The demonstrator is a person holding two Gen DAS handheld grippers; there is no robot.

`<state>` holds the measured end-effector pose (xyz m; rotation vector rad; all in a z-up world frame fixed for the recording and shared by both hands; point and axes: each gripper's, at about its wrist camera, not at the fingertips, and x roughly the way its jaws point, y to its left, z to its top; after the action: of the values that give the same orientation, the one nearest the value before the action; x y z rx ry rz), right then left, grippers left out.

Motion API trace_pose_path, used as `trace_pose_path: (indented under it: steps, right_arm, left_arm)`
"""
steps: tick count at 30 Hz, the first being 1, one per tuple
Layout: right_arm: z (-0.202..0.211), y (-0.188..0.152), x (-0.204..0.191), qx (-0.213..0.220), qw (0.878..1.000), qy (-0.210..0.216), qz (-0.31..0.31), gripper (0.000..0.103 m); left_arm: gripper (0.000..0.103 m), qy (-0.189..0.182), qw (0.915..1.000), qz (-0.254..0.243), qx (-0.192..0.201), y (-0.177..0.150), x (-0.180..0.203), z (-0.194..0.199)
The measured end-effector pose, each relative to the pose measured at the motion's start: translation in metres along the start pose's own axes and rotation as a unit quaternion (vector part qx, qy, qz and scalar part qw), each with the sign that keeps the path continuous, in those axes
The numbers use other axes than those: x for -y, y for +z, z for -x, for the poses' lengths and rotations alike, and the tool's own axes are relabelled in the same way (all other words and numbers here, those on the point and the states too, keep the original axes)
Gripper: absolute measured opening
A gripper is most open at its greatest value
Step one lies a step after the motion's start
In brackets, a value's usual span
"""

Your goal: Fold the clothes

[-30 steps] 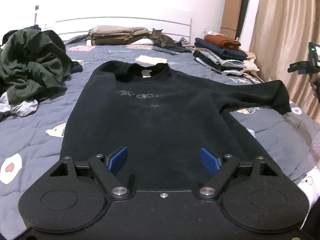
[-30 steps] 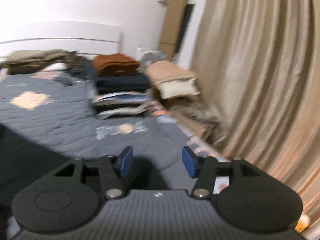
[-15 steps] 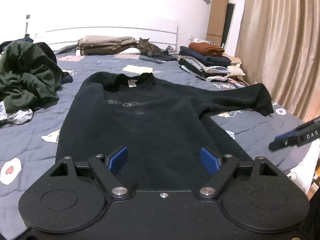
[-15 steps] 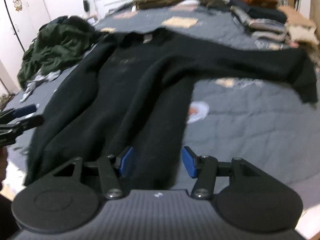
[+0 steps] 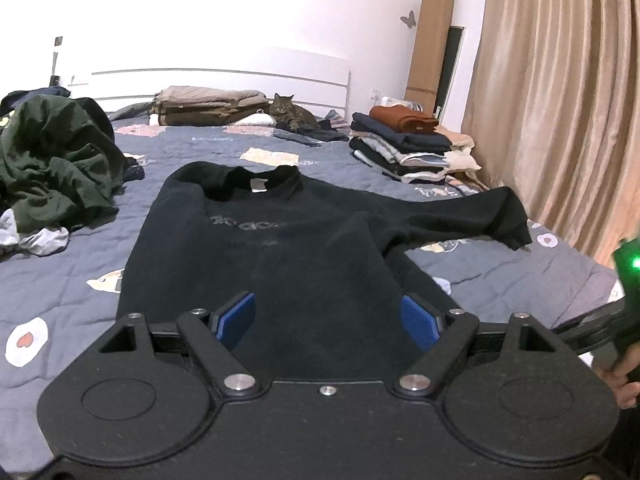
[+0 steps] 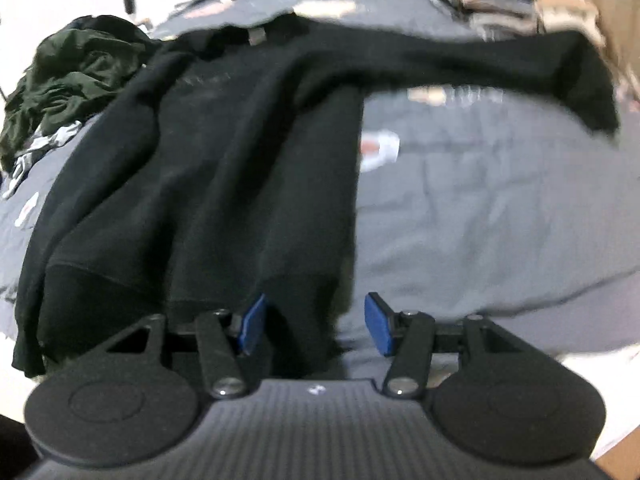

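Left tongs (image 5: 329,322) standing wide apart, blue pads (image 5: 236,318) clear of any cloth, hovering over the lower body of the black sweatshirt (image 5: 280,248). Right tongs (image 6: 316,323) gaping about halfway, gripping nothing, pointing down at the hem corner of that same sweatshirt (image 6: 208,168); impossible to tell whether the pads (image 6: 252,322) are brushing the fabric. Sweatshirt lying flat, front up, on the grey quilted bed (image 5: 72,280), collar toward the headboard, one sleeve stretching out toward the curtain (image 5: 560,100); the other sleeve hard to make out, chest lettering too faint to read. Right-wrist view smearing with blur, far edge of the bed unreadable there. Lying further out: a crumpled dark green heap (image 5: 52,160), a folded stack (image 5: 412,144), a tabby cat (image 5: 290,114) near the headboard. Showing at the left view's right edge, cut off: a hand (image 5: 624,376) on a green-lit device.
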<state>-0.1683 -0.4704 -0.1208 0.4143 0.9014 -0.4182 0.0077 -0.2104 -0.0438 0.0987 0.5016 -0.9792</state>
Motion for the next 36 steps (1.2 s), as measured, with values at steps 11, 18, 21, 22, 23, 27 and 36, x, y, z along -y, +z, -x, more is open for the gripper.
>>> trace_pose_path:
  steps: [11, 18, 21, 22, 23, 27, 36]
  right_arm:
    - [0.05, -0.011, 0.046, 0.065, 0.975, 0.105, -0.185, 0.009]
    - [0.086, -0.018, 0.067, 0.062, 0.979, 0.082, -0.174, 0.009]
    - [0.051, -0.026, 0.061, 0.005, 0.991, 0.002, -0.134, 0.009]
    - [0.044, -0.028, 0.058, -0.007, 0.992, -0.032, -0.119, 0.009]
    - [0.044, -0.03, 0.06, -0.008, 0.992, -0.05, -0.117, 0.01]
    - [0.077, -0.027, 0.067, 0.066, 0.985, -0.019, -0.16, 0.012]
    - [0.06, 0.035, 0.008, 0.147, 0.976, 0.109, -0.115, 0.028]
  left_arm:
    - [0.079, 0.009, 0.9999, 0.005, 0.007, -0.001, -0.015, 0.012]
    - [0.079, 0.021, 0.9993, 0.025, 0.017, 0.005, -0.028, 0.022]
    - [0.079, 0.027, 0.9993, 0.024, 0.01, 0.004, -0.031, 0.023]
    - [0.079, 0.029, 0.9993, 0.022, 0.006, 0.004, -0.031, 0.022]
    - [0.079, 0.03, 0.9994, 0.018, 0.001, 0.003, -0.031, 0.022]
    - [0.079, 0.038, 0.9988, -0.013, -0.027, -0.004, -0.026, 0.016]
    - [0.079, 0.061, 0.9942, -0.032, -0.084, -0.031, -0.022, 0.015]
